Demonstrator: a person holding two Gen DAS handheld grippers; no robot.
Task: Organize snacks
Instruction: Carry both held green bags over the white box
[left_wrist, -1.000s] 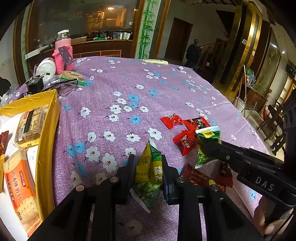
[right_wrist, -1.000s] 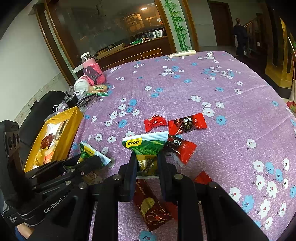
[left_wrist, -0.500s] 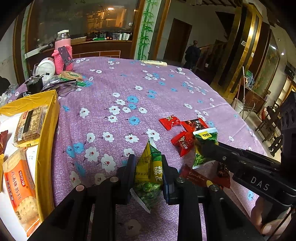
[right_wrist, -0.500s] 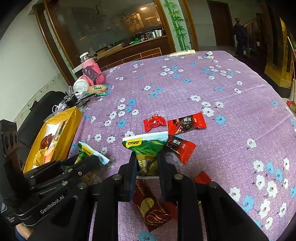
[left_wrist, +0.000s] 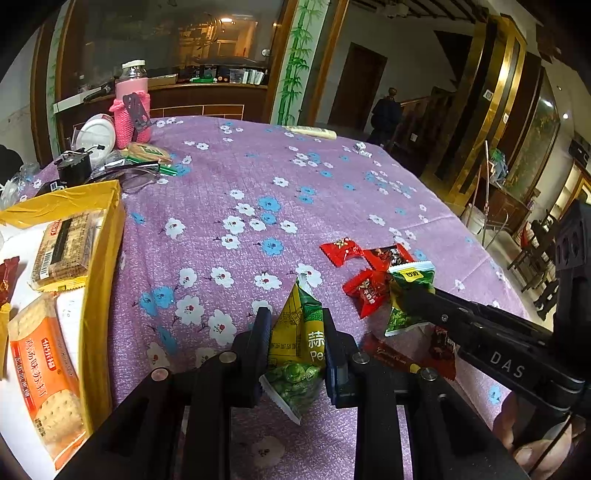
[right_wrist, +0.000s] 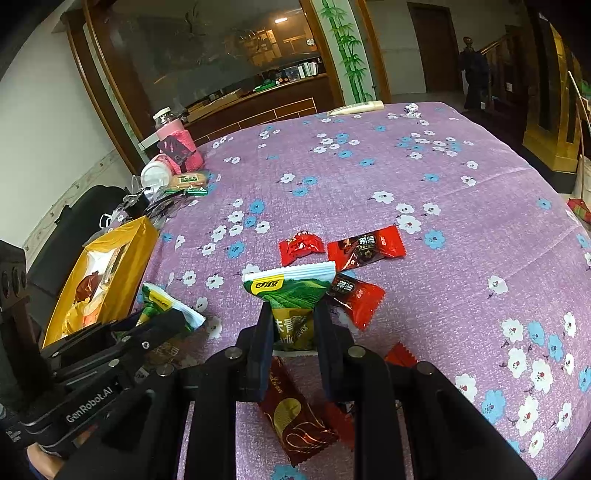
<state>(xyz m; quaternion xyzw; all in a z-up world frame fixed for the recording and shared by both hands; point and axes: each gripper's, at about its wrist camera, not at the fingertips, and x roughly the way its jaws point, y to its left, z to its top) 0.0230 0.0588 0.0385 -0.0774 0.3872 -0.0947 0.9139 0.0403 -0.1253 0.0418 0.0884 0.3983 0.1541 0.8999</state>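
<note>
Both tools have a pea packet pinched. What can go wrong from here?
1. The left tool pinches its green pea packet sideways, mid-body; it may slip or crush.
2. The right tool holds the other pea packet just above the loose red candies; a low move could drag them.
3. The yellow box already holds crackers, so a careless drop could land on its rim.

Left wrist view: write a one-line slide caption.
Left gripper clamps a green pea packet above the floral tablecloth, yellow box alongside.
</note>
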